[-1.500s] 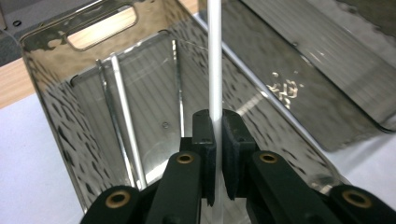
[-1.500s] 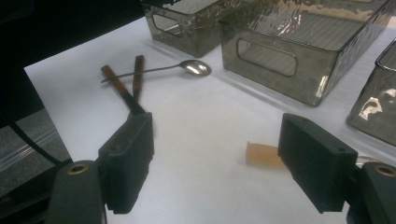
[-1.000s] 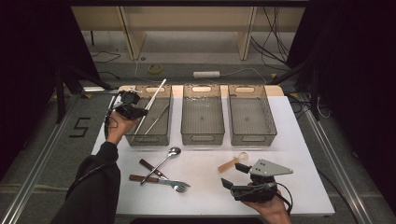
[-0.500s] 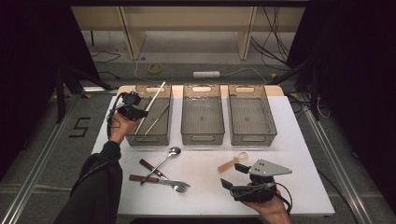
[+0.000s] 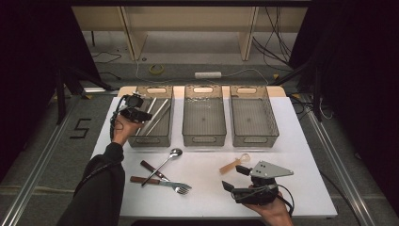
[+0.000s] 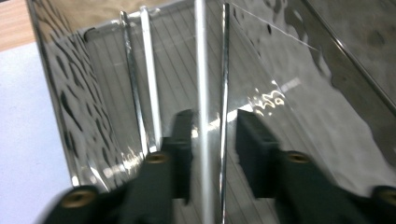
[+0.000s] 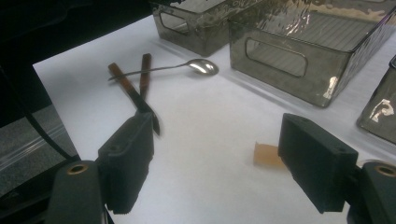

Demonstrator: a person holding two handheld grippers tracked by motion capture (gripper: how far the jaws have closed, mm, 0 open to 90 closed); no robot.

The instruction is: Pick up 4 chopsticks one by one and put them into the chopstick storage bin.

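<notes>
My left gripper [image 5: 140,113] hovers over the left bin [image 5: 149,140] at the back left. Its jaws have just been opening. A long steel utensil [image 6: 201,70] runs between them, and the pads stand off it on both sides [image 6: 212,140]. It lies in the bin among other steel utensils [image 5: 157,115]. My right gripper [image 5: 235,178] rests near the table's front edge, open wide with nothing between its jaws [image 7: 219,163]. A small wooden spoon [image 5: 235,163] lies just beyond it, its tan end [image 7: 266,154] showing beside the right jaw.
Two more bins, the middle one [image 5: 203,140] and the right one [image 5: 254,140], stand in a row with the left one. A metal spoon [image 5: 164,162], a wooden-handled knife [image 5: 153,170] and a wooden-handled fork [image 5: 162,182] lie crossed at the front left.
The long steel utensil that stuck up from my left gripper now lies flat in the left bin, and the left jaws have parted. The right gripper has kept still.
</notes>
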